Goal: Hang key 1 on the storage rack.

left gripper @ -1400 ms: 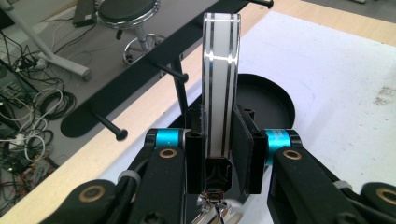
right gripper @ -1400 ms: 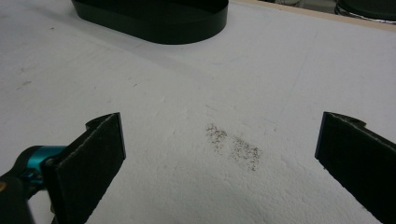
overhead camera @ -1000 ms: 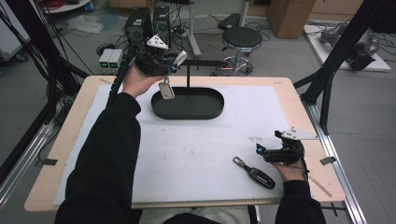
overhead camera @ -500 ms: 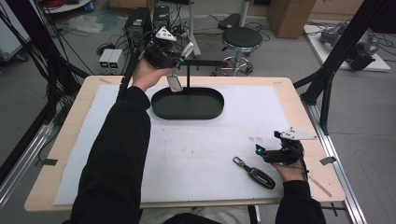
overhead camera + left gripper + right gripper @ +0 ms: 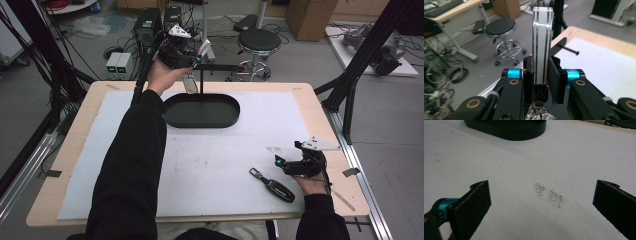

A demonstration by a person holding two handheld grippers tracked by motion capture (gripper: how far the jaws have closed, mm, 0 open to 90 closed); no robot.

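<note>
**Key fob held up at the stand's crossbar, second key lying on the mat**

The dark oval tray (image 5: pixel 202 111) sits toward the far side of the surface (image 5: pixel 310 95), and a thin black post (image 5: pixel 202 85) rises from it with a crossbar (image 5: pixel 222 67) on top. Between that crossbar and the left claw (image 5: pixel 192 52) nothing stands in the way; the person's black sleeve (image 5: pixel 132 160) stretches across the mat to the near left of the tray. Well to the near right of the tray lies a black car key (image 5: pixel 273 185), just beside the right claw (image 5: pixel 280 162).

The left claw, raised above the tray's far left edge, is clamped on a white key fob with black stripes (image 5: pixel 543 45); in the left gripper view the fob stands upright between the pads, a metal ring (image 5: pixel 537 112) hanging below it. From above, a pale tag (image 5: pixel 189 84) dangles under the claw, close to the post. The right claw (image 5: pixel 541 202) rests near the surface's right edge with its jaws spread wide, holding nothing, over a smudge of grey marks (image 5: pixel 549 195).

A white foam mat (image 5: pixel 225 150) covers most of the wooden surface. Beyond the tray are a black stool (image 5: pixel 257 42), tangled cables (image 5: pixel 65 45) and boxes of equipment (image 5: pixel 147 22) on a grey floor.
</note>
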